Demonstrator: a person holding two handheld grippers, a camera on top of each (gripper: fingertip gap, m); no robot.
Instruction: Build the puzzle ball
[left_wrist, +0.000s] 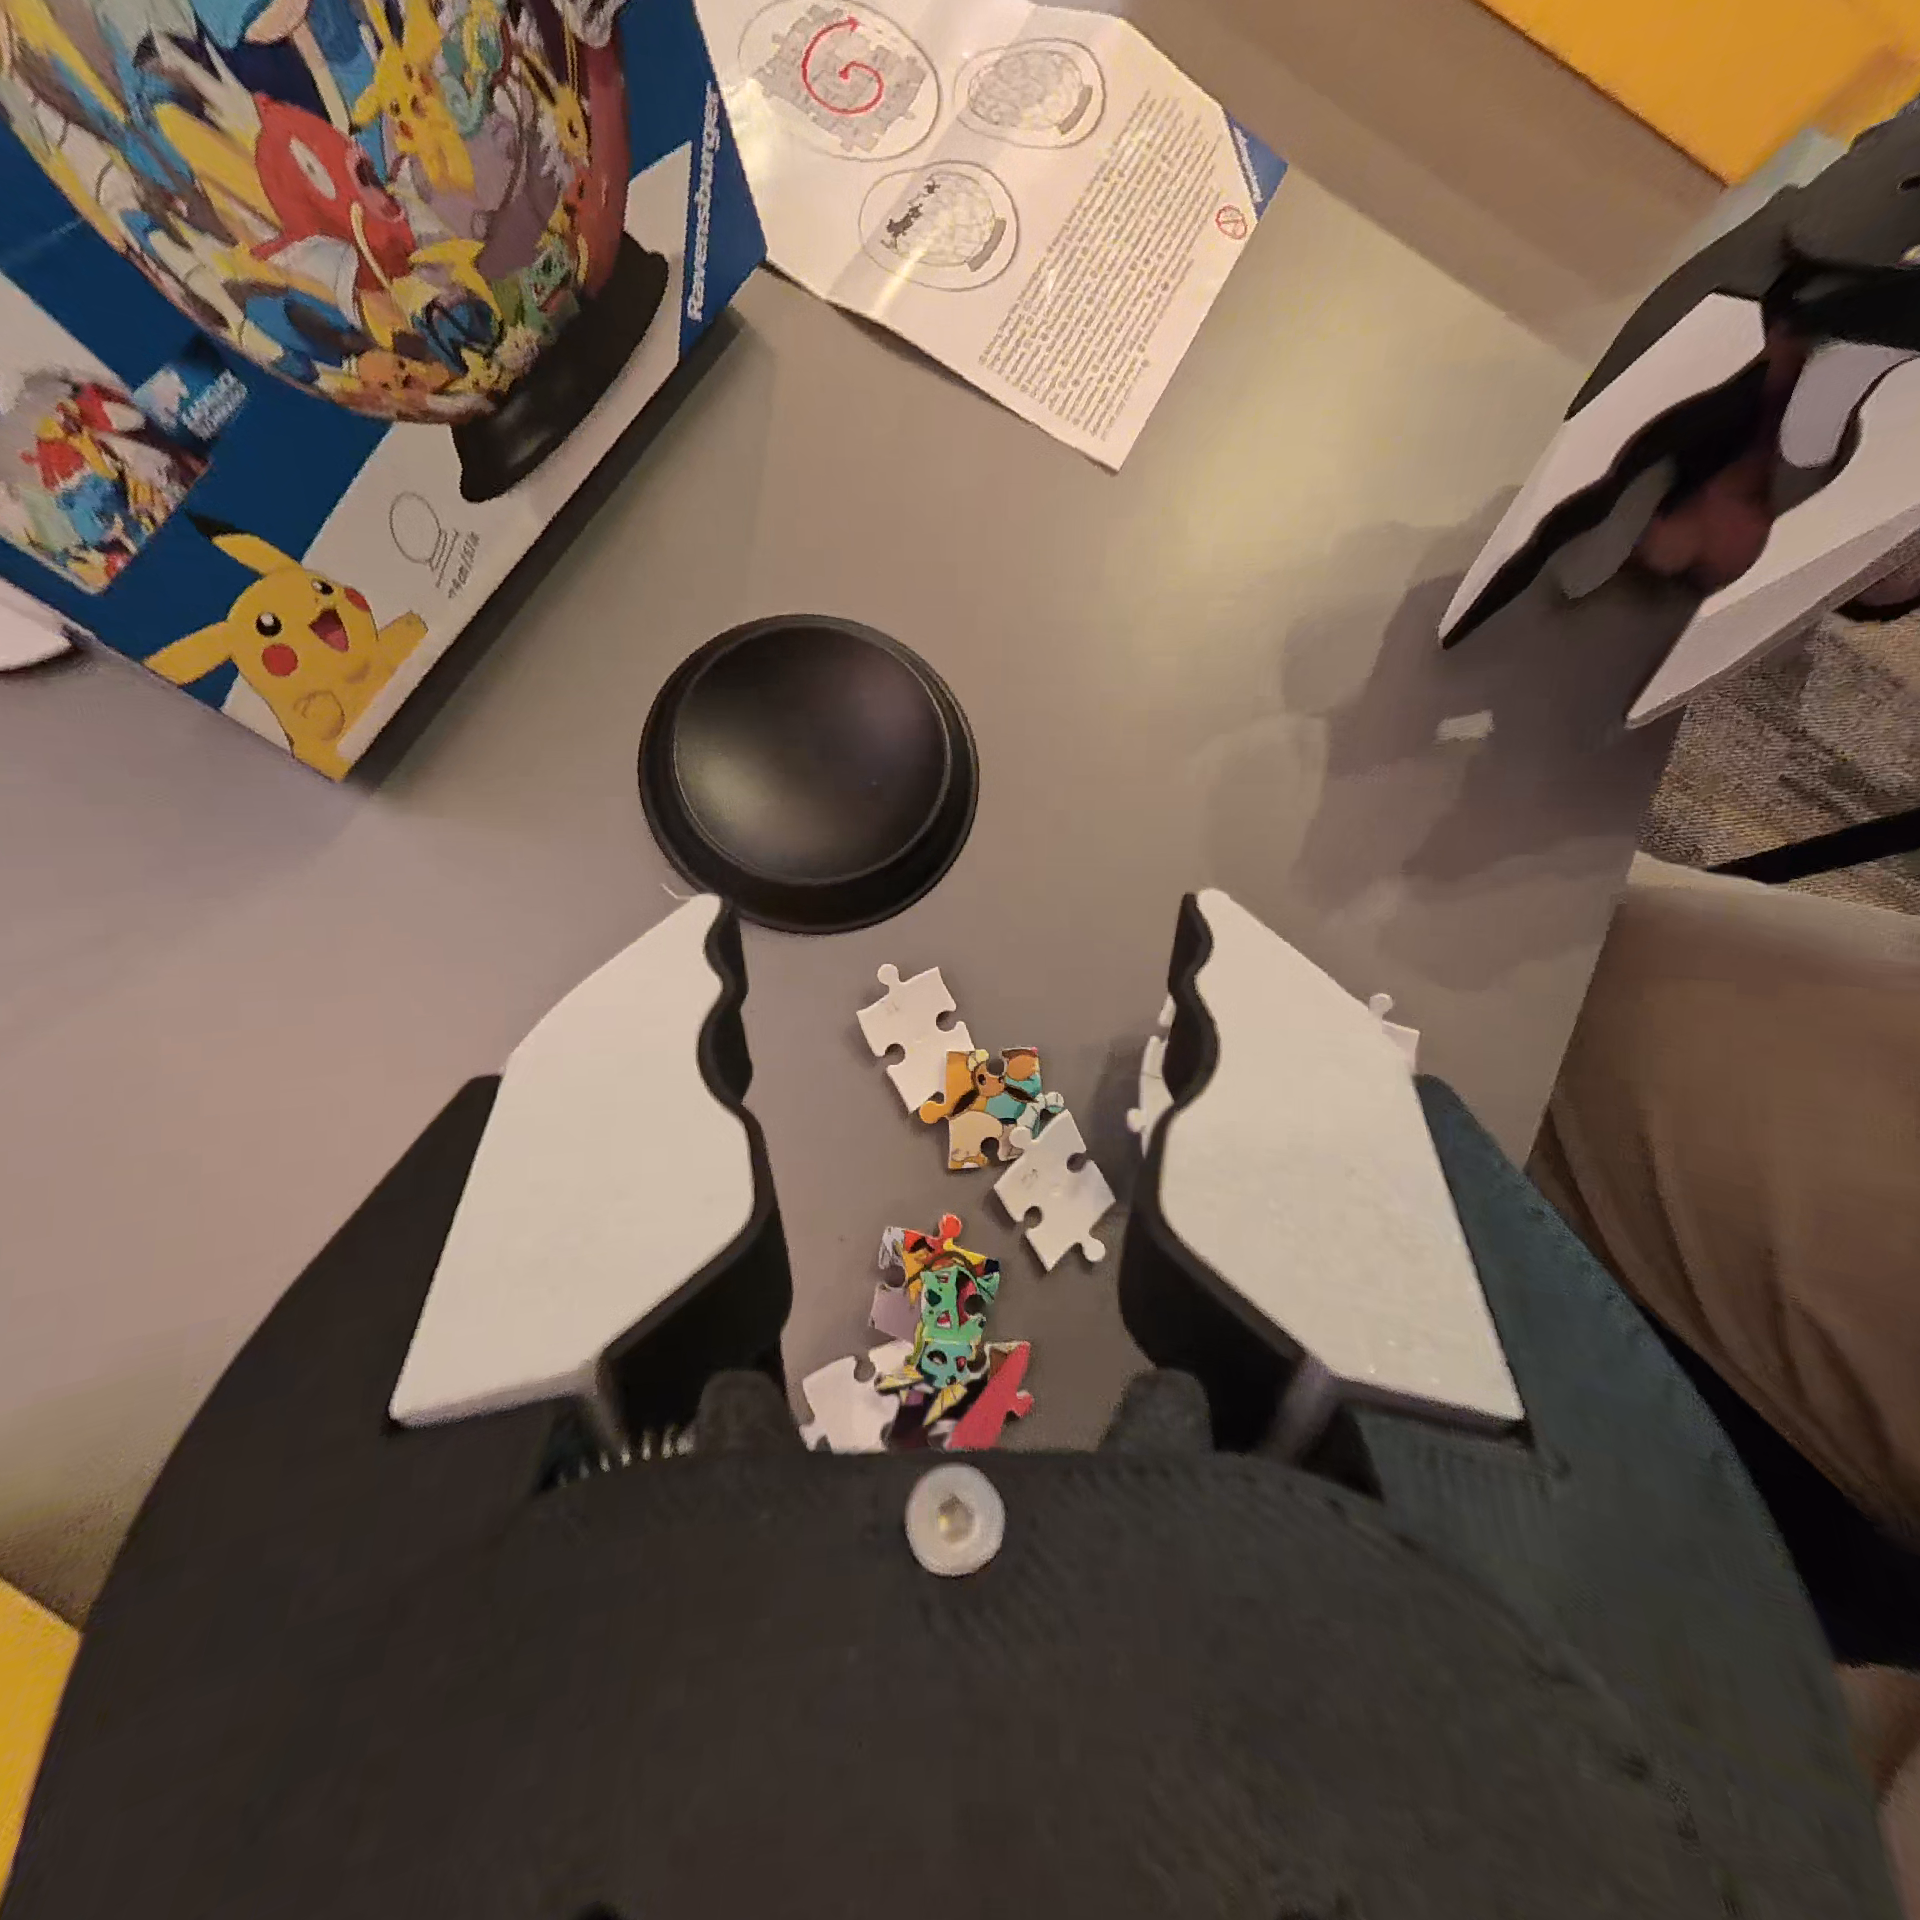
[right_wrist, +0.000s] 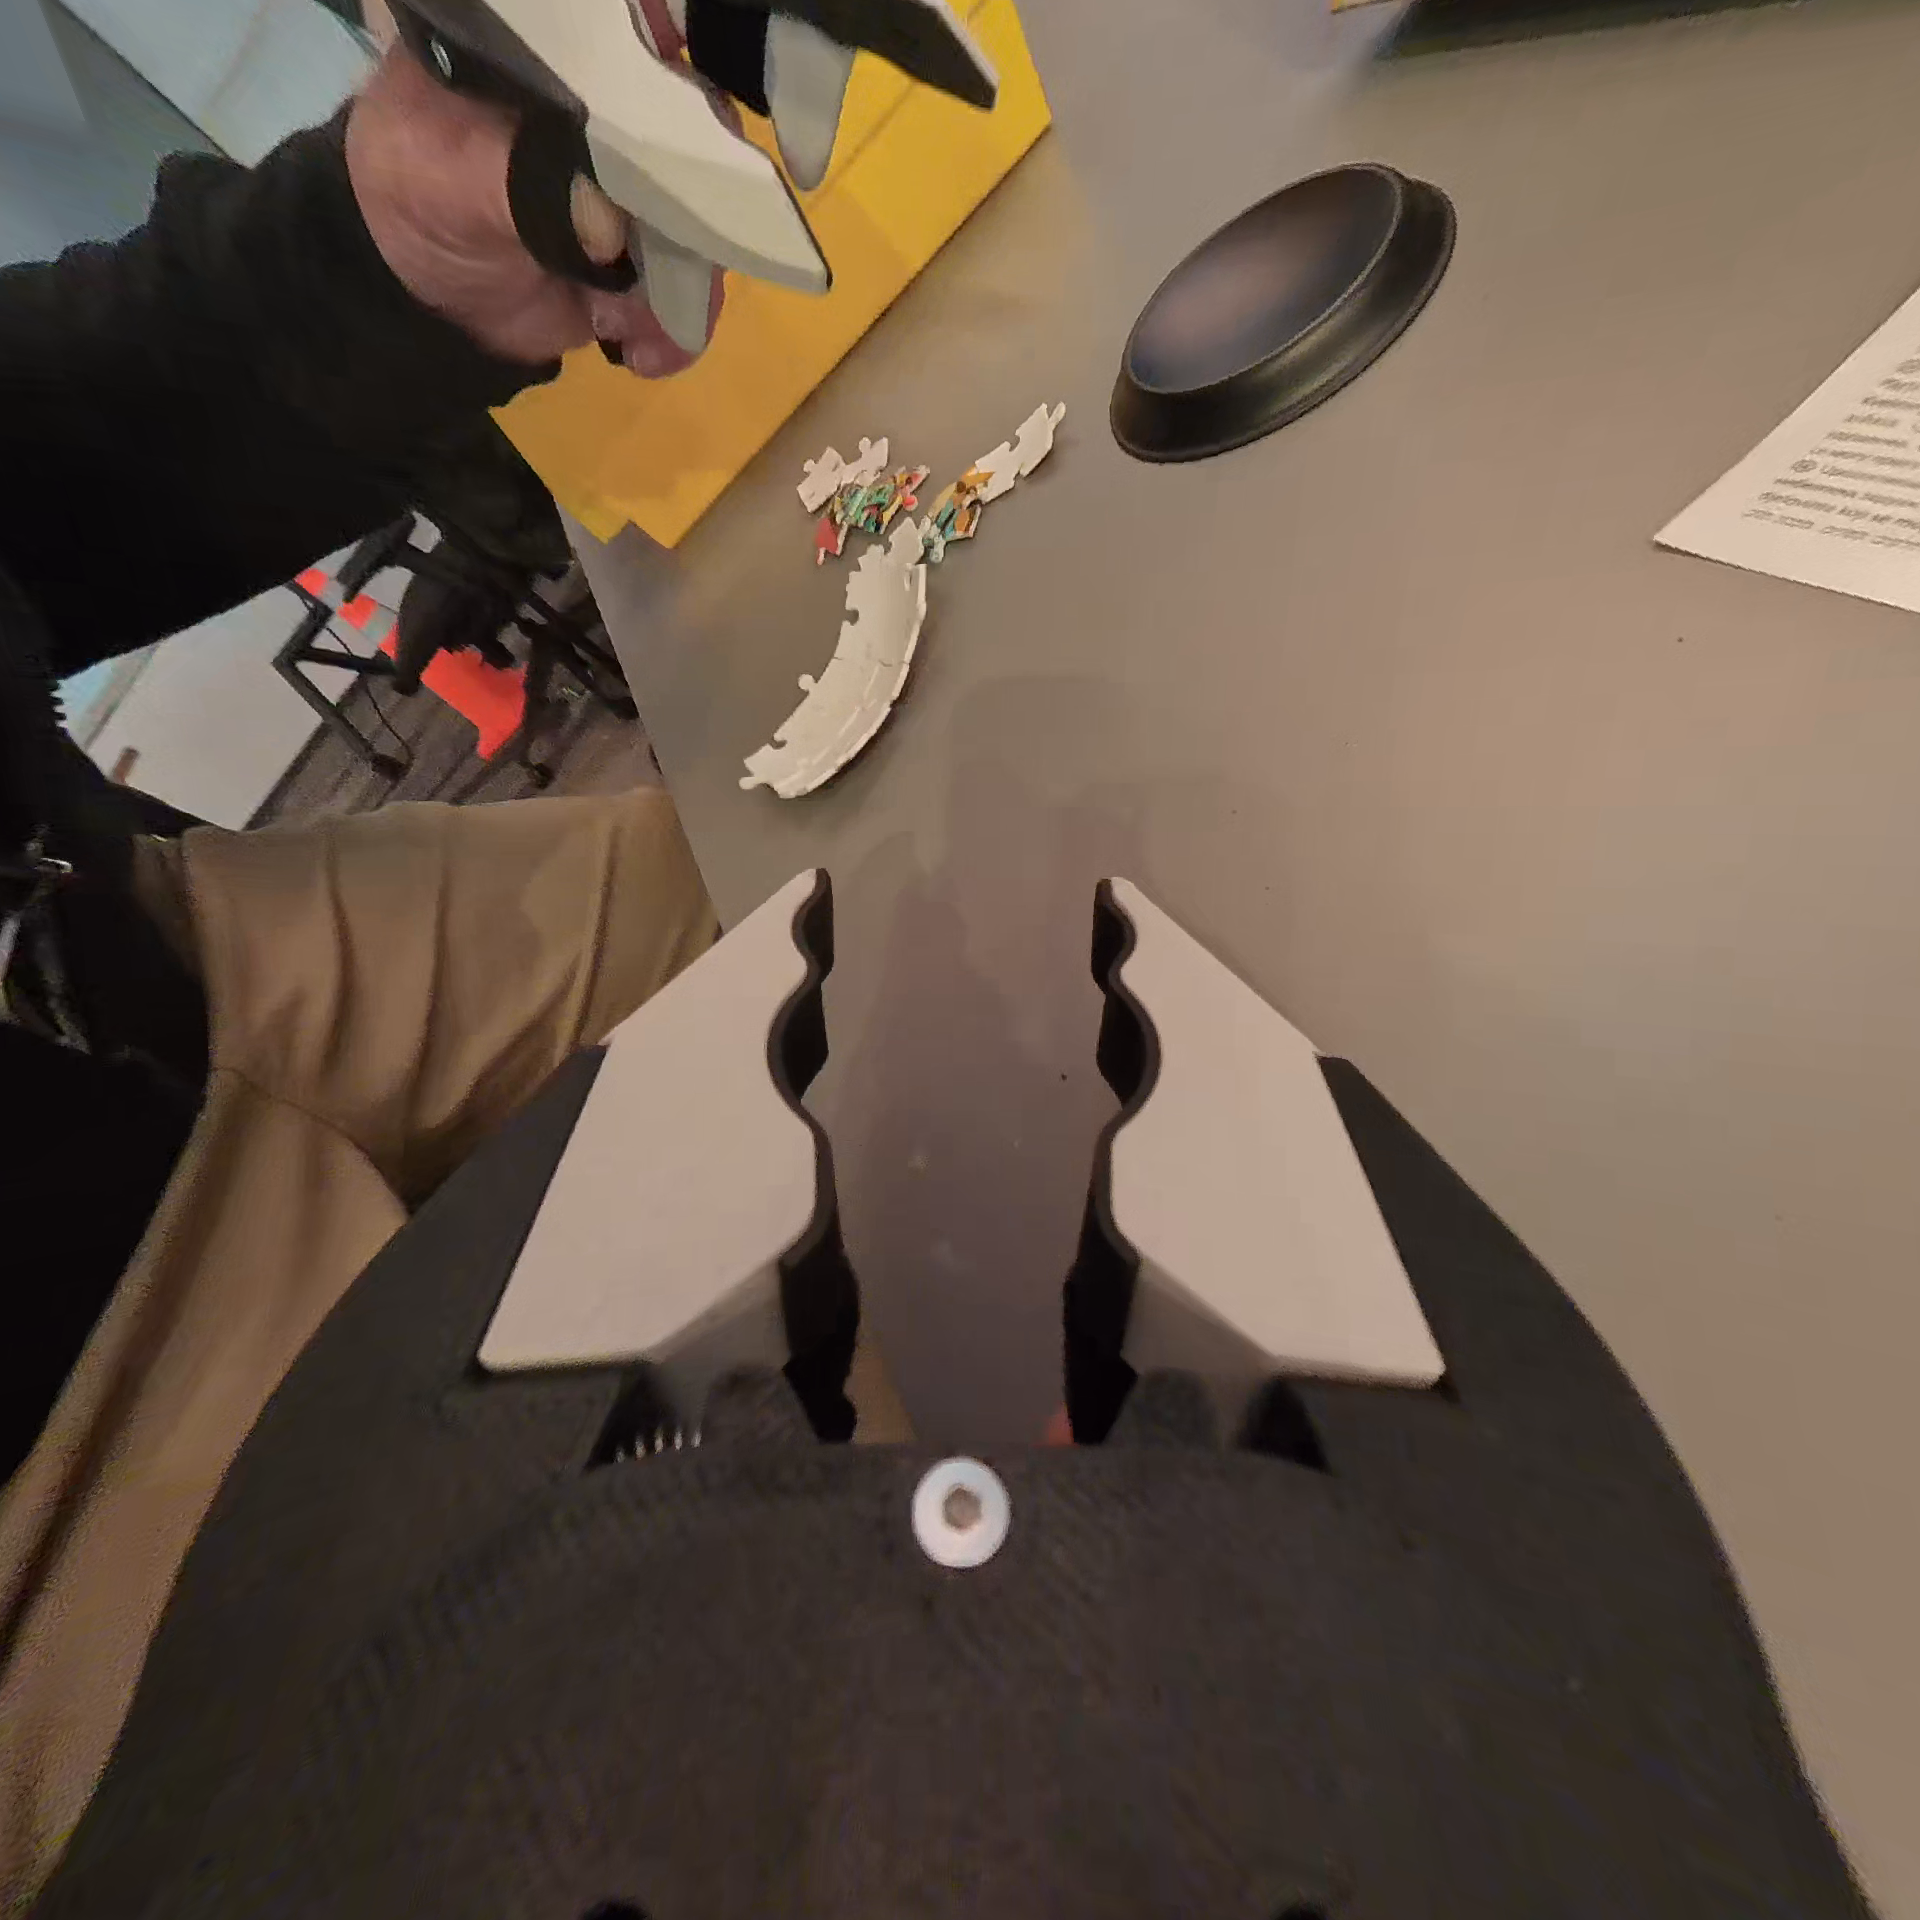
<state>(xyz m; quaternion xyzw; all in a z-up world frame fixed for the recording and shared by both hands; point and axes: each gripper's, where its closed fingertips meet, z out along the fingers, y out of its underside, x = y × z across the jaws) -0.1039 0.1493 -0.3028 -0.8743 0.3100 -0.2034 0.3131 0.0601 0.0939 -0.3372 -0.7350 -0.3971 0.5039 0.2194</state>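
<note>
My left gripper is open and empty, held above a scatter of loose puzzle pieces on the grey table. Some pieces lie picture side up, some white side up. The black round stand sits just beyond its fingertips. In the right wrist view my right gripper is open and empty over bare table. A curved white strip of joined pieces lies ahead of it, with the loose pieces and the stand farther on. The left gripper hangs at the top there.
The puzzle box stands at the far left and an unfolded instruction sheet lies behind the stand. A yellow surface borders the table. The person's tan trouser leg is at the table edge. The right gripper shows at the upper right.
</note>
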